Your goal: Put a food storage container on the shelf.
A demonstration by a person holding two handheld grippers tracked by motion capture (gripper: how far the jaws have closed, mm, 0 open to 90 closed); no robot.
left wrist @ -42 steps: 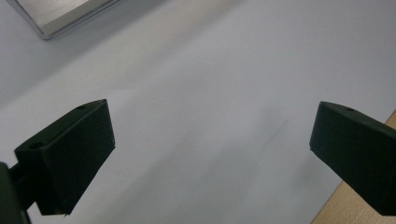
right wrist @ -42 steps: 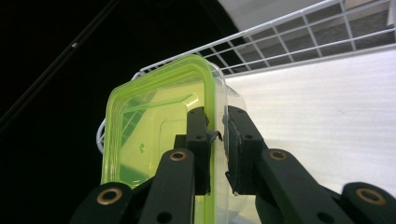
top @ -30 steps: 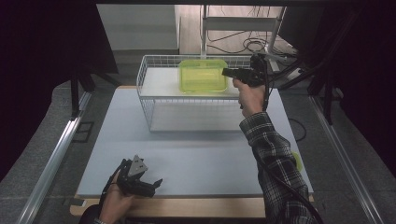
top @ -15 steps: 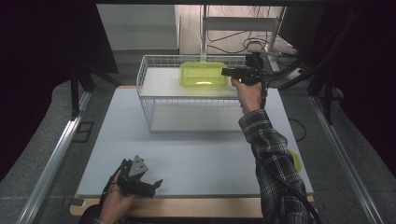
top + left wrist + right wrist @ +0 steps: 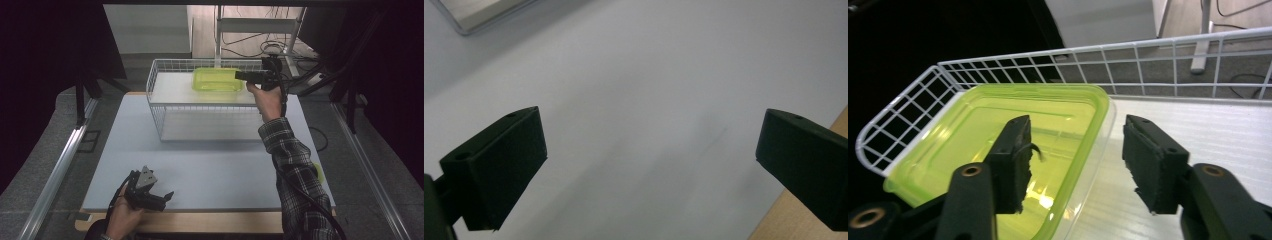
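Note:
A yellow-green plastic container (image 5: pixel 217 79) (image 5: pixel 998 125) sits in the white wire basket (image 5: pixel 200 107) (image 5: pixel 1148 55) at the far side of the table. My right gripper (image 5: pixel 239 76) (image 5: pixel 1075 135) reaches level to the container's right end. Its jaws have just been opening and now stand apart, one inside the container and one outside, with the rim between them and untouched. My left gripper (image 5: pixel 165 197) (image 5: pixel 651 145) rests low over the white board (image 5: pixel 210 160) near the front left, open, with nothing between its jaws.
The white board covers most of the table, with a wooden edge (image 5: pixel 200 222) along the front. A small yellow-green thing (image 5: pixel 316 170) peeks out at the board's right edge behind the plaid sleeve. Metal rails (image 5: pixel 60 170) run along both sides.
The right gripper has edged slightly left at the container's rim. The container and the left gripper have stayed where they were.

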